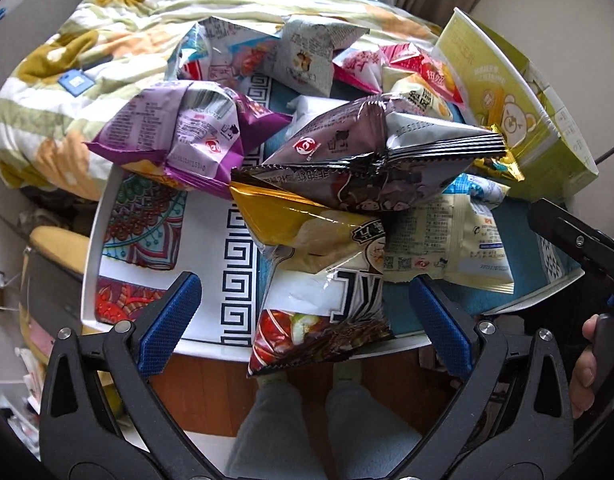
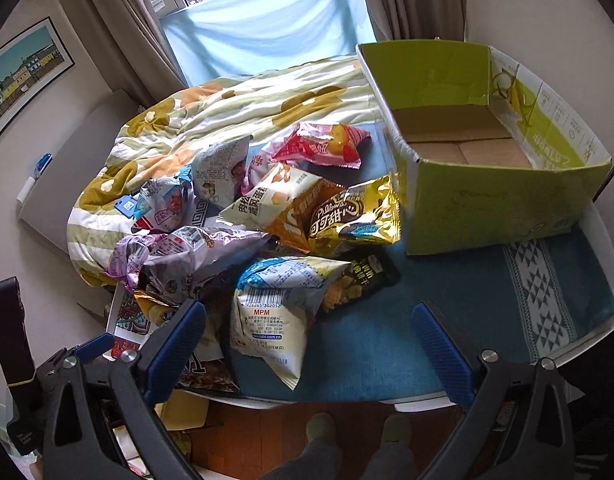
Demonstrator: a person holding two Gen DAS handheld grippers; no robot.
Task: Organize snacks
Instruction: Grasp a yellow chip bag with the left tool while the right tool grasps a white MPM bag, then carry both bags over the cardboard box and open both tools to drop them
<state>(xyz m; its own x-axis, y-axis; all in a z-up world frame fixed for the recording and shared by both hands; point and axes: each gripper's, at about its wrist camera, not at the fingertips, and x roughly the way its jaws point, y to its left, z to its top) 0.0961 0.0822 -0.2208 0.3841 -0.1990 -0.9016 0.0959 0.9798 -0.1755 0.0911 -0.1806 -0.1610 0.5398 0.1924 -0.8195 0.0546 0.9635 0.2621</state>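
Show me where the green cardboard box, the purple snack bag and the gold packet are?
green cardboard box [image 2: 487, 216], right wrist view, near outer wall.
purple snack bag [image 1: 147, 120], left wrist view, printed back.
gold packet [image 2: 355, 216], right wrist view, front label.

Floral striped quilt [image 2: 227, 120] behind table, framed harbour picture [image 2: 25, 76] on wall, beige curtains [image 2: 127, 20], blue phone [image 2: 126, 204] on quilt

"MPM" is printed in red on the back of the cream snack bag [image 2: 267, 328] nearest the right wrist camera, beneath a barcode numbered in part "265 302052"; a web address ending ".com.cn" is set on a blue strip below, and "118" is stamped near the seam. On the gold foil packet [image 2: 353, 212] "可可甜心" is read — on the orange-and-white bag [image 2: 275, 200], "肉松". Other print is too small to make out.
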